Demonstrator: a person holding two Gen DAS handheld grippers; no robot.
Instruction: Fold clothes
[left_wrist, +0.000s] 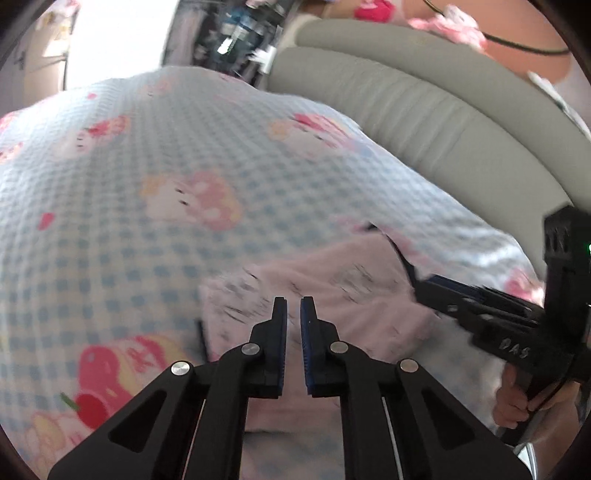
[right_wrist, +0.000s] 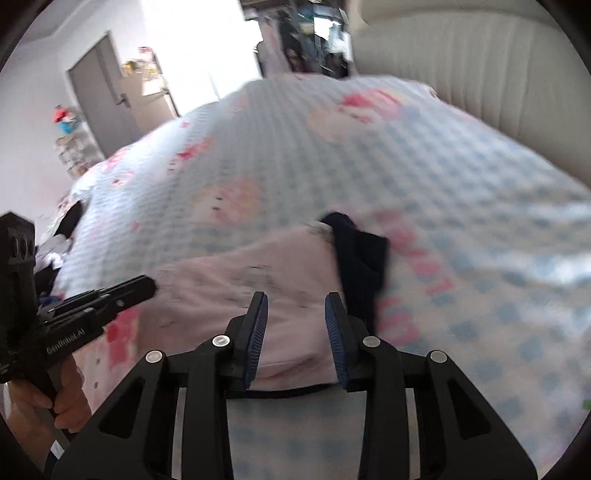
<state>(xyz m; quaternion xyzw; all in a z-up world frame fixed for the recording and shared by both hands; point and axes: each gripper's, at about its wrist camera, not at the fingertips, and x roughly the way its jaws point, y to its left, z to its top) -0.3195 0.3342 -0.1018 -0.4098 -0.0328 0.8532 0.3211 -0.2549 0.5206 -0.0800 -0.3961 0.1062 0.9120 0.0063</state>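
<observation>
A pale pink garment (left_wrist: 347, 280) (right_wrist: 221, 284) with small dark marks lies on a blue-checked bedspread (left_wrist: 147, 229) (right_wrist: 461, 192). Navy fabric (right_wrist: 364, 258) shows at its right edge. My left gripper (left_wrist: 293, 301) has its jaws almost together over the garment's left part, and the cloth seems pinched between the blue pads. From the right wrist view its tip (right_wrist: 147, 284) meets the garment's left edge. My right gripper (right_wrist: 295, 295) stands open over the garment's near hem, pads apart with the cloth beneath. In the left wrist view the right gripper (left_wrist: 424, 286) reaches the garment's right edge.
The bedspread carries pink cartoon prints. A padded grey headboard (left_wrist: 424, 110) (right_wrist: 461, 55) curves along the right. A grey door (right_wrist: 99, 99) and shelves with clutter stand at far left. A hand (left_wrist: 513, 402) (right_wrist: 37, 402) grips each handle. Both views are motion-blurred.
</observation>
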